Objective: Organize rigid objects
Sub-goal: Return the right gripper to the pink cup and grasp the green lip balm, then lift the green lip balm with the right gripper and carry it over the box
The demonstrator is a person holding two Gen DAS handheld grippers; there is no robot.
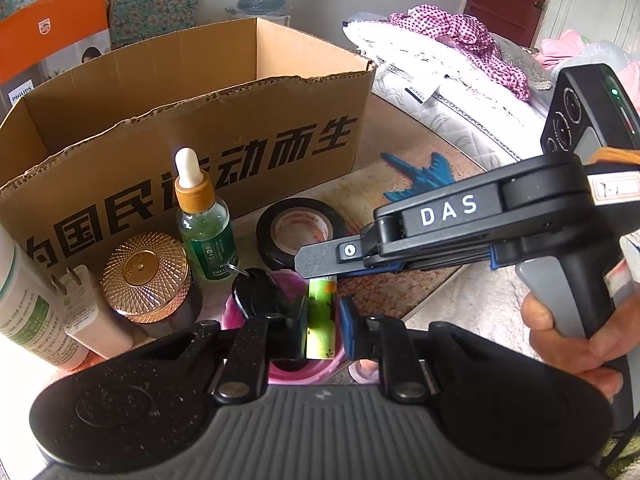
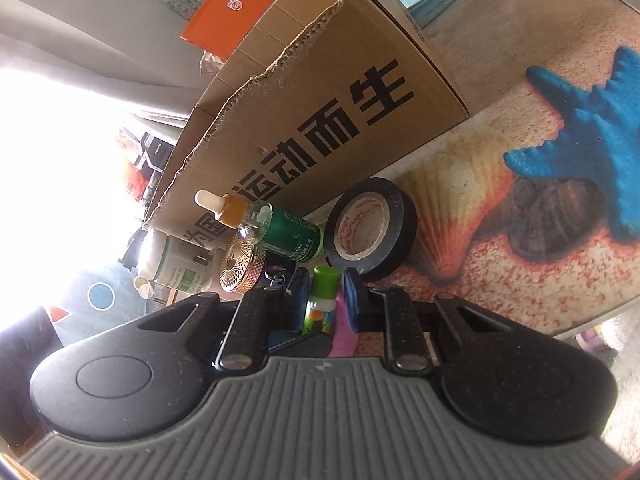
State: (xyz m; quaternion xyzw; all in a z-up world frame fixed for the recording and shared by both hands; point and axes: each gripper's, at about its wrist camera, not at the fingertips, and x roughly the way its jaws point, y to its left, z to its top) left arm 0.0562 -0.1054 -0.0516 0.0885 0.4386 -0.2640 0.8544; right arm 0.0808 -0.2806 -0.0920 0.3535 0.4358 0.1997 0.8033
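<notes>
Corrugated cardboard box, glossy tape ring, ribbed gold lid

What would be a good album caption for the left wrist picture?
Both handheld grippers, the left gripper and right gripper, meet at a green tube before an open cardboard box.

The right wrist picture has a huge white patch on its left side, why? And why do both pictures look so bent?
Right wrist view: bright light from the left overexposes it, washing out detail behind the white bottle. Left wrist view: evenly lit, with the cardboard box print sharp. Both views: fisheye lenses curve straight edges and darken the corners.
</notes>
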